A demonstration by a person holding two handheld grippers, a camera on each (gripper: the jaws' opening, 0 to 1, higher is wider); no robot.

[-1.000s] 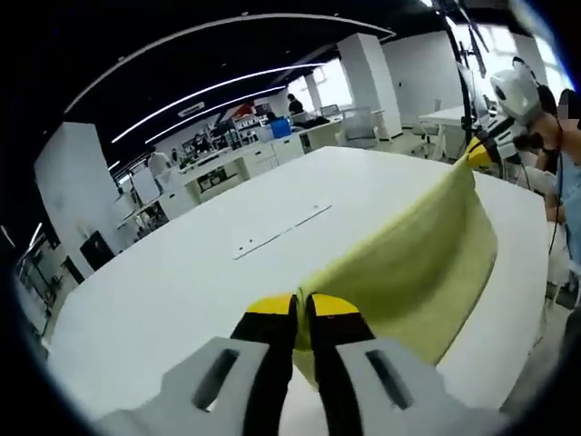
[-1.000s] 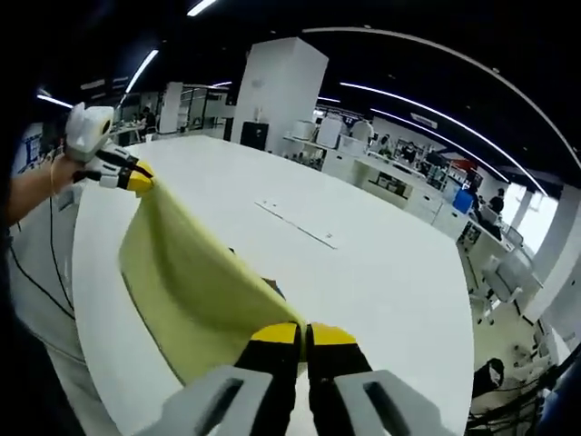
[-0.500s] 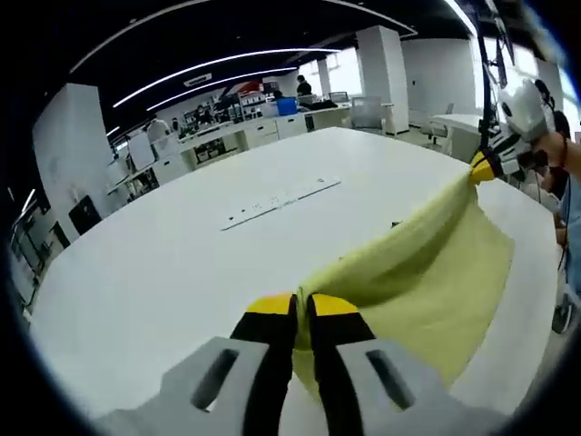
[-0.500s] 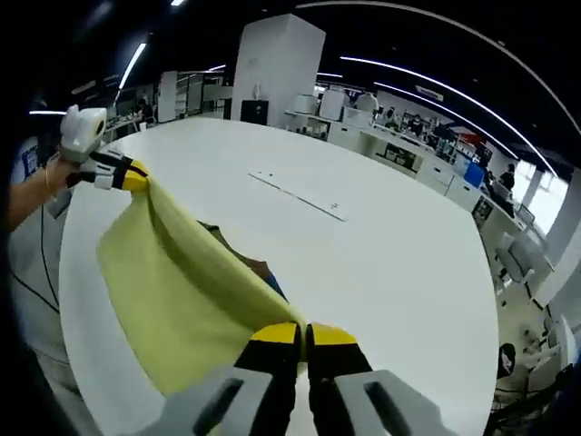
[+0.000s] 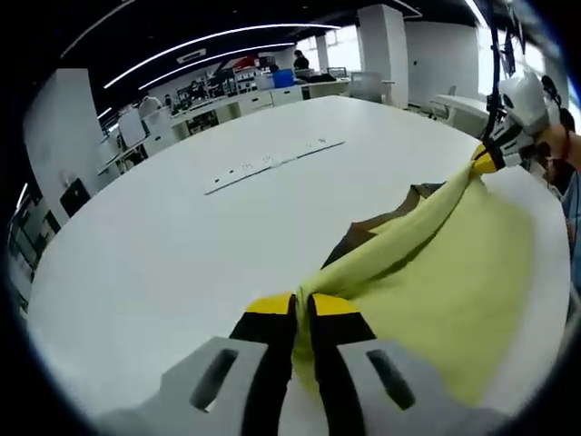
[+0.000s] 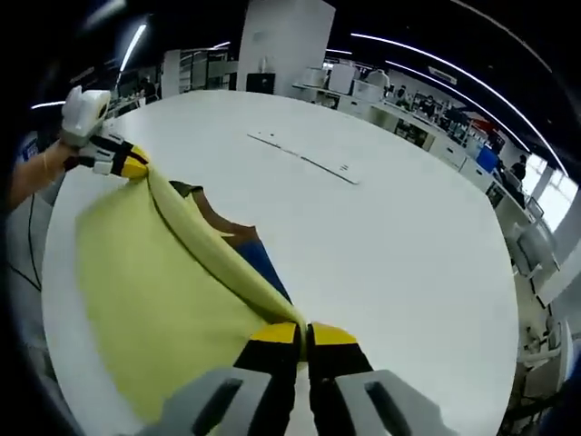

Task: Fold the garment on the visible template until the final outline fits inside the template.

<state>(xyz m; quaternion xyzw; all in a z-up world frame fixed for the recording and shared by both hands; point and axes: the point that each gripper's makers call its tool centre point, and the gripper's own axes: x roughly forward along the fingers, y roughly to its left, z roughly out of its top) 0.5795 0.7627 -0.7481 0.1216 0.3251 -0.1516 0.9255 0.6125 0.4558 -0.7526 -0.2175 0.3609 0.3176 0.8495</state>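
A pale yellow garment [image 5: 436,272] hangs stretched between both grippers, low over the white table [image 5: 163,245]. My left gripper [image 5: 302,307] is shut on one corner of it. My right gripper [image 6: 304,334] is shut on the other corner, and the cloth [image 6: 154,282] spreads to the left in the right gripper view. Each gripper shows in the other's view, the right one [image 5: 486,162] at the far right and the left one [image 6: 132,165] at the far left. Under the cloth's far edge lies a brown and blue sheet [image 6: 241,243], also visible as a brown patch [image 5: 377,227] in the left gripper view.
A long flat cover strip [image 6: 304,162] is set into the table beyond the garment. A hand [image 6: 36,177] holds the left gripper. Desks, chairs and pillars stand past the table edge [image 6: 495,263].
Both grippers have lowered the yellow garment toward the table. It now lies flatter, and the brown and blue sheet beneath its far edge has come into view.
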